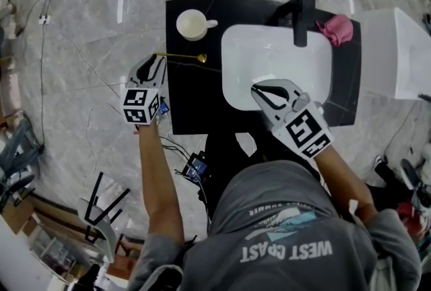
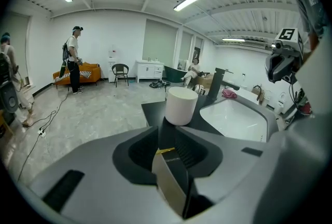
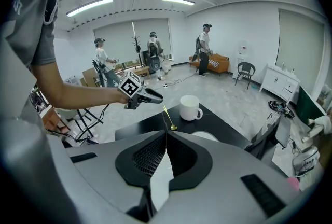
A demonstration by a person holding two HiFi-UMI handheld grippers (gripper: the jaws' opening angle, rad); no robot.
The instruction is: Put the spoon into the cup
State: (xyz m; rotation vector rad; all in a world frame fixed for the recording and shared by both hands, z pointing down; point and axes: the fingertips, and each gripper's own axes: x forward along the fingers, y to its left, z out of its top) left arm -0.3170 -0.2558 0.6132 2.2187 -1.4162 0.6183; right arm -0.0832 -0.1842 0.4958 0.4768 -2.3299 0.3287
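Spoon (image 1: 182, 57): one, long axis left-right in head view, bowl at right end, handle tip between left gripper's (image 1: 155, 59) parted, unclenched jaws. Cup (image 1: 192, 25): one. Right gripper (image 1: 255, 88) clenched, empty.

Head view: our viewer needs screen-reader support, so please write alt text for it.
Seen from above, the left claw is at the handle end of a gold spoon lying on a black counter, near a white cup. The right claw hangs over the white sink's near edge.

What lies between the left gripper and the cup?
The gold spoon, flat on the black counter, handle end between the left gripper's open jaws; head view shows it.
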